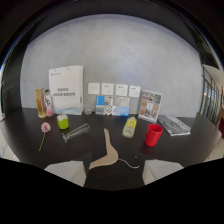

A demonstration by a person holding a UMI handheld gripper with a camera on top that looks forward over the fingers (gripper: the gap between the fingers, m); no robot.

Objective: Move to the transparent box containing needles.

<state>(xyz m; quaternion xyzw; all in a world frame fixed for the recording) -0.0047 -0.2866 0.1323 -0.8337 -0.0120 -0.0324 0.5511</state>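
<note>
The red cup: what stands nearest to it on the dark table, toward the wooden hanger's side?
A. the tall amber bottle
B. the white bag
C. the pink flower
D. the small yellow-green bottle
D: the small yellow-green bottle stands right beside the red cup, while the pink flower, tall amber bottle and white bag sit far over, beyond the wooden hanger.

A dark, glossy surface (30, 125) carries a pale wooden coat hanger (106, 154), a clear glass cylinder lying on its side (76, 132), a red plastic cup (153, 134), a pink flower (45, 128), a small yellow-green bottle (129, 127) and a folded magazine (175, 125). A white bag (66, 90) and a small transparent box (113, 105) stand along the wall side.
</note>
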